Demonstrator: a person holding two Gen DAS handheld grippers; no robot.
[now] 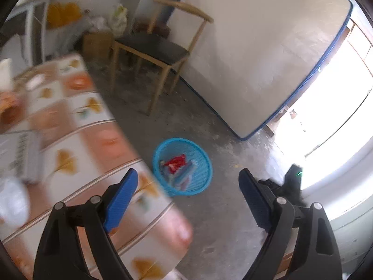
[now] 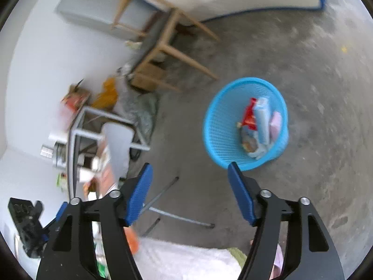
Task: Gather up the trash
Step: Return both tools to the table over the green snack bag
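Observation:
A blue plastic basket stands on the concrete floor beside the table; it also shows in the right wrist view. It holds several wrappers, among them a red one. My left gripper is open and empty, above the table's edge and the basket. My right gripper is open and empty, high above the floor just left of the basket. A white crumpled bag lies on the table at the left.
The table has a patterned orange and white cloth with blurred items on it. A wooden chair stands behind the basket. A blue-edged mattress leans on the wall. Clutter and a metal frame sit at the left.

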